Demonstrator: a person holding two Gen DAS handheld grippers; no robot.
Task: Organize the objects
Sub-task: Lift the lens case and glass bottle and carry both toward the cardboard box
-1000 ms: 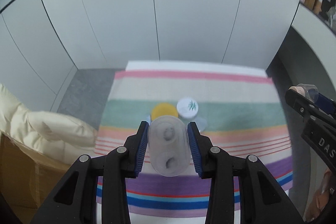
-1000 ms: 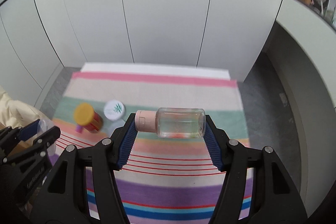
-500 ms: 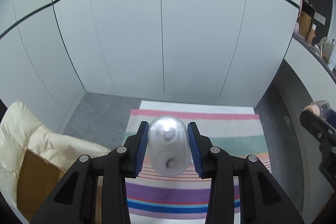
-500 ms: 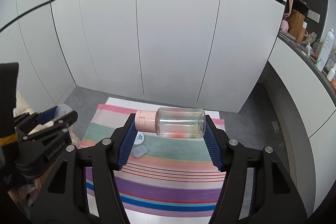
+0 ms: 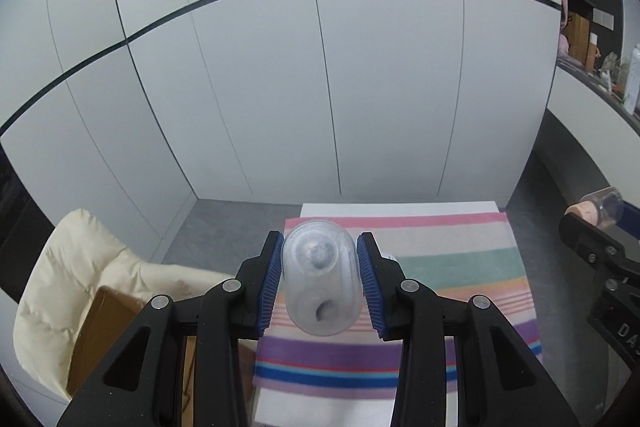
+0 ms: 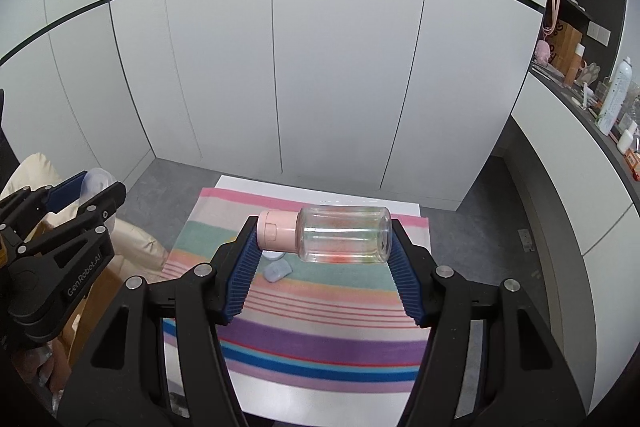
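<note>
My left gripper [image 5: 319, 281] is shut on a clear oval plastic container [image 5: 319, 279], held high above the striped cloth [image 5: 440, 267]. My right gripper [image 6: 323, 259] is shut on a clear bottle with a pink cap [image 6: 324, 235], which lies sideways between the pads, cap to the left. The right gripper with its bottle also shows at the right edge of the left wrist view [image 5: 596, 215]. The left gripper shows at the left of the right wrist view [image 6: 60, 227]. A small pale lid [image 6: 277, 271] and part of a white jar [image 6: 272, 255] lie on the cloth below the bottle.
The striped cloth [image 6: 320, 319] covers a white table. White cupboard doors [image 5: 320, 87] stand behind it. A cream cushion [image 5: 80, 267] and a brown cardboard box [image 5: 100, 327] sit to the left. A counter with bottles [image 6: 612, 103] runs along the right.
Both grippers have risen well above the table with their objects still held. The cloth and the items on it look smaller and lower; the yellow-capped jar is out of sight.
</note>
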